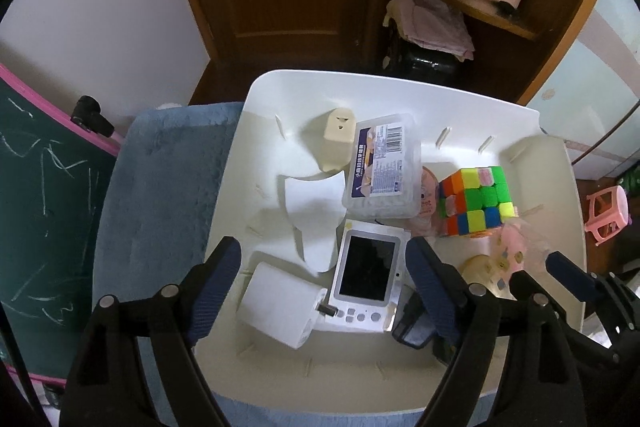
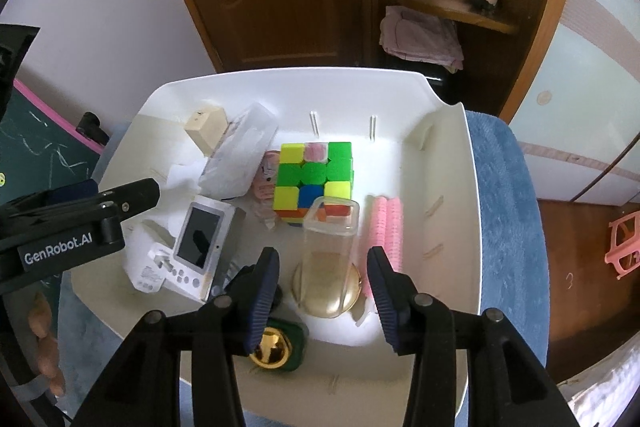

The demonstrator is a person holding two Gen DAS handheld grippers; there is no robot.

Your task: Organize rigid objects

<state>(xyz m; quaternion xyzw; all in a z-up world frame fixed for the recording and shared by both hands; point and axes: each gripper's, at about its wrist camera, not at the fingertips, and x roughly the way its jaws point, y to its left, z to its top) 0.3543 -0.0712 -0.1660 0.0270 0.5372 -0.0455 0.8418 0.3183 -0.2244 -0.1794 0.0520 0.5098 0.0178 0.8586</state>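
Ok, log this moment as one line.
left jaws open above white handheld game console | right jaws open around clear plastic box | both in white plastic bin

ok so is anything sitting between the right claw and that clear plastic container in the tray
Nothing visible does. The right claw is open and the clear container stands upright straight ahead in the gap between its fingers, unpressed. The cube is behind it, the pink rollers beside it.

2 steep wrist views, shared tray point(image 1: 400, 91)
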